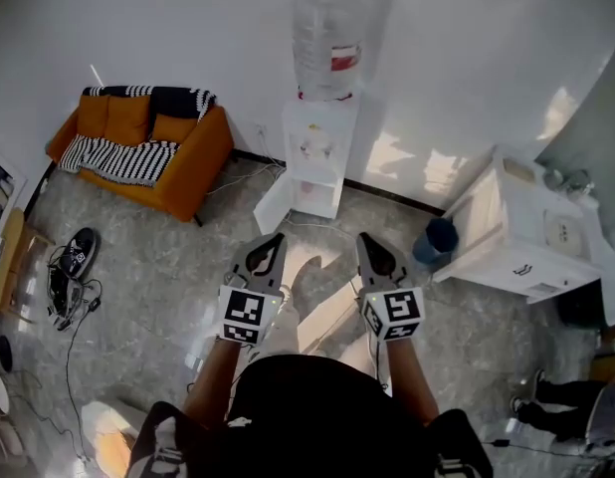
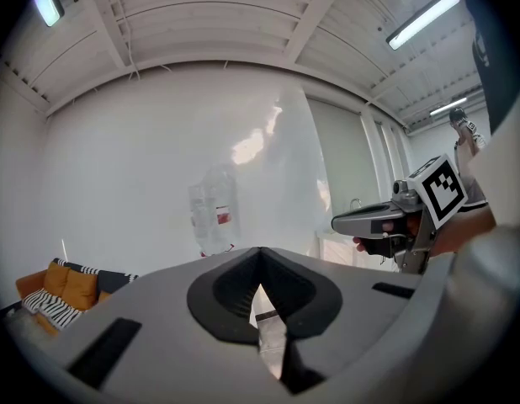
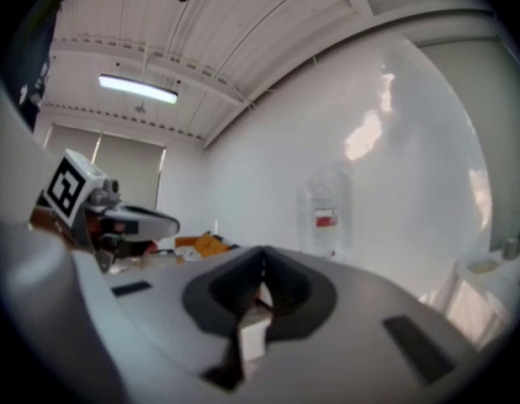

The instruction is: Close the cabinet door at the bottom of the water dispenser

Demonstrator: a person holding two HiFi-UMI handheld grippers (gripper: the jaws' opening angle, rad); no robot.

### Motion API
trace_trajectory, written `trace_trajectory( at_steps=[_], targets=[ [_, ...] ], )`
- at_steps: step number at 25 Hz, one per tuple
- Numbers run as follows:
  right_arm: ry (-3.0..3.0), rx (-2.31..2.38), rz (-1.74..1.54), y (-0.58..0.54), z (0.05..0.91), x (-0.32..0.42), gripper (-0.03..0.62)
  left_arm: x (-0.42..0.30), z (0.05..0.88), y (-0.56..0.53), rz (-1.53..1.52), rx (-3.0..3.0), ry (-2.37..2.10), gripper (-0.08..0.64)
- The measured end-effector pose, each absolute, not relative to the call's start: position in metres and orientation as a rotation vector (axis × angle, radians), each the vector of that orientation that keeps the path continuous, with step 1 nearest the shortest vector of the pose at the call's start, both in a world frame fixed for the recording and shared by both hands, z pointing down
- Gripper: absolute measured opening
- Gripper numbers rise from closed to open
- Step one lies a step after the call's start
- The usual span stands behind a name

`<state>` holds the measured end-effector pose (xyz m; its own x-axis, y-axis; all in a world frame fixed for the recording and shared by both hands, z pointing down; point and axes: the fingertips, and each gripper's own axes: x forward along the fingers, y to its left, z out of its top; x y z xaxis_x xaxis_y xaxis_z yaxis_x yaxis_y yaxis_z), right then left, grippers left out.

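1. The water dispenser stands against the far wall, well apart from the person, with a big bottle on top. Its cabinet door at the base is open, swung out to the left in the head view.
2. Both tools are carried low in front of the body. The left gripper has its jaws closed on nothing, and the right gripper looks closed and empty too (each gripper view shows the tips meeting, with only the room beyond).
3. The step in hand is, I judge, the approach: cross the floor toward the dispenser, keeping clear of the orange sofa on the left and the blue bin on the right.
4. Closed jaws suit this job, since no grasp seems needed. The left gripper is on the door's side, so its tip would be the natural pusher.
5. Press on the door's outer face near the free edge, not by the hinge, and sweep it round to the dispenser's front.
6. Push gently: with that bottle on top the dispenser looks top-heavy, and a hard shove could rock it.
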<state>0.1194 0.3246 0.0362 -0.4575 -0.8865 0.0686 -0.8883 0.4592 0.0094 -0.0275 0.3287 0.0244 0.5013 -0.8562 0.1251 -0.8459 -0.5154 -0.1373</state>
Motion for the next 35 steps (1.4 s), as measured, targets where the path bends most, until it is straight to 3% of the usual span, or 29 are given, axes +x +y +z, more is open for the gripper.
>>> trace_trajectory(
  at_steps=[35],
  targets=[
    [-2.517, 1.640, 0.141, 0.026, 0.053, 0.049, 0.035, -0.104, 0.041, 0.024, -0.289, -2.809, 1.539, 0.009]
  ],
)
